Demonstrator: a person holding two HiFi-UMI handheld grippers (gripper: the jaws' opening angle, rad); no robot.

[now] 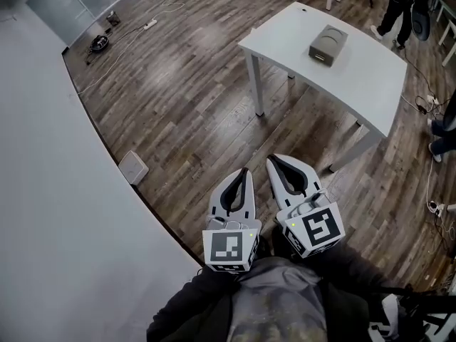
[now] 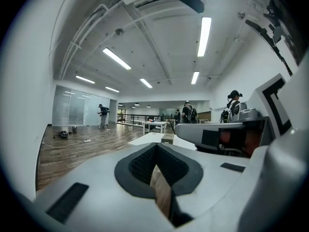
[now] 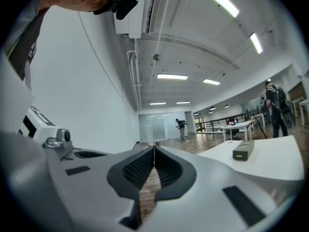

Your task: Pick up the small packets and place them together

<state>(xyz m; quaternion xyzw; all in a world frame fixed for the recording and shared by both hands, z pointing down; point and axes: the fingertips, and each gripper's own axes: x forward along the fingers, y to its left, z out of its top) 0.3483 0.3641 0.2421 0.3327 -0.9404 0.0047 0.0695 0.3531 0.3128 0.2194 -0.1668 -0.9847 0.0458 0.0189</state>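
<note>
While both tongs are clenched on nothing, the target sits well ahead on the white tabletop (image 1: 360,77).

Tabletop is up and right of the tongs across the wooden floor (image 1: 178,98), nothing reached yet. The only thing on the tabletop is one grey box (image 1: 328,45), near the middle toward its far side; can't tell if the small packets are loose or inside it. Its long axis runs roughly away from the person, short end facing. Left tongs (image 1: 244,171) and right tongs (image 1: 274,159) are side by side, level, jaws pressed together and empty. Right tongs are on the tabletop side, so probably nearer for first reach.
</note>
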